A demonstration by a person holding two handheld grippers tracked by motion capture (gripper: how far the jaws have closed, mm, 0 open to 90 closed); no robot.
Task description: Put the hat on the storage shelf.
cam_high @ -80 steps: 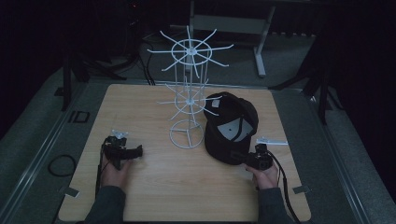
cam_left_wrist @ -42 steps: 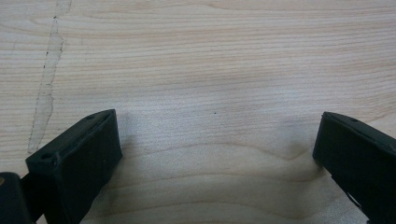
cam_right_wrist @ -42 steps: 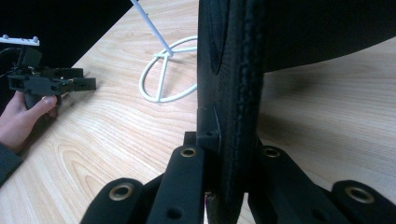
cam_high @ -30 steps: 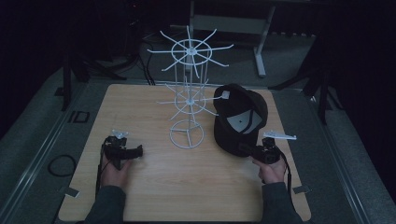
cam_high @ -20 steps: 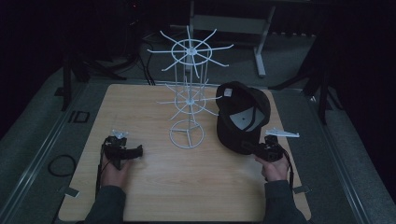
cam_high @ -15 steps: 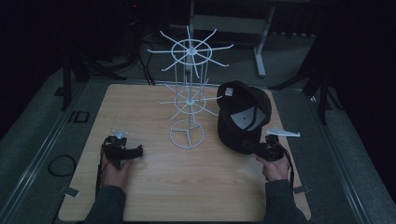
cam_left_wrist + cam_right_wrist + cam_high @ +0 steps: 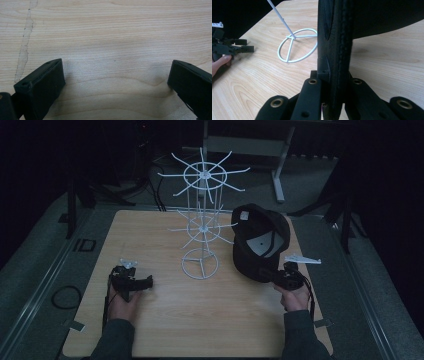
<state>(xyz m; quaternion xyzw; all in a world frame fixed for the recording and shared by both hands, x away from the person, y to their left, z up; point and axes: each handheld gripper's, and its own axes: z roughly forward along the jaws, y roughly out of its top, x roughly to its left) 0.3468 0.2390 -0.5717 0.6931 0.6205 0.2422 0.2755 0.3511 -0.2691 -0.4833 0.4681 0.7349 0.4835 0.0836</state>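
Note:
A black cap [image 7: 260, 242] hangs tilted up, inside facing me, just right of the white wire rack [image 7: 202, 222]. My right gripper [image 7: 268, 275] is shut on the cap's lower edge; in the right gripper view both jaws clamp the cap's brim [image 7: 334, 50] edge-on, with the gripper [image 7: 334, 86] at the bottom. The rack's ring base [image 7: 298, 45] lies left of the cap. My left gripper [image 7: 147, 283] rests on the table at the left, open. In the left gripper view my left gripper [image 7: 115, 82] has its jaws wide apart over bare wood.
The wooden table [image 7: 210, 325] stands on a grey floor with dark stands behind it. The rack's thin white arms [image 7: 232, 170] spread out at two levels near the cap. The other hand and its gripper [image 7: 234, 48] show far left in the right gripper view.
The cap has come up off the table and now stands more upright. My right hand has drifted slightly to the right with it. The left hand has not moved.

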